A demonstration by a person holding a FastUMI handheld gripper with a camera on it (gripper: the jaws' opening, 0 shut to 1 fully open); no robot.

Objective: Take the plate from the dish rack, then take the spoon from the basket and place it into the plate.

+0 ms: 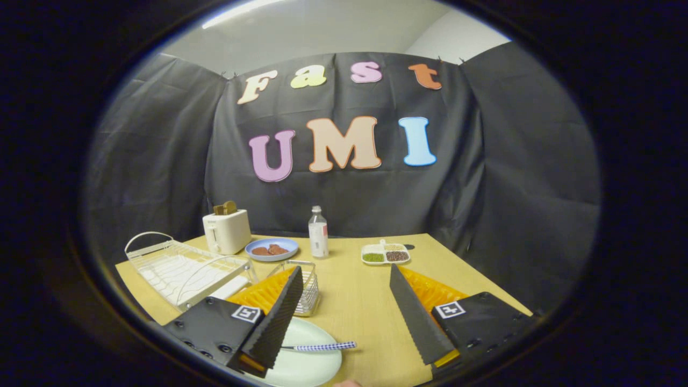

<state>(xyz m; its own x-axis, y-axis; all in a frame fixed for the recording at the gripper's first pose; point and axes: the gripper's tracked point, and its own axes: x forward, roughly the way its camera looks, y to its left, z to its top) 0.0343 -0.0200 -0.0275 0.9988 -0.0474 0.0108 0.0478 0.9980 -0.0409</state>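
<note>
A pale plate [306, 357] lies on the wooden table [355, 290] close in front, partly under my left finger [277, 317]. The spoon [322, 347], with a blue-and-white patterned handle, rests across the plate's rim, its handle end pointing toward the gap between my fingers; its bowl end is hidden behind the left finger. My gripper [344, 271] is open and raised above the table with nothing between its fingers. The wire basket [306, 290] stands just beyond the left finger. The white dish rack [183, 269] sits further left.
A white toaster [227, 231] holding toast stands at the back left. Beside it are a blue plate [272, 249] with brown food, a bottle [318, 232], and a divided tray [385, 253] of grains. A fingertip [346, 383] shows at the near edge.
</note>
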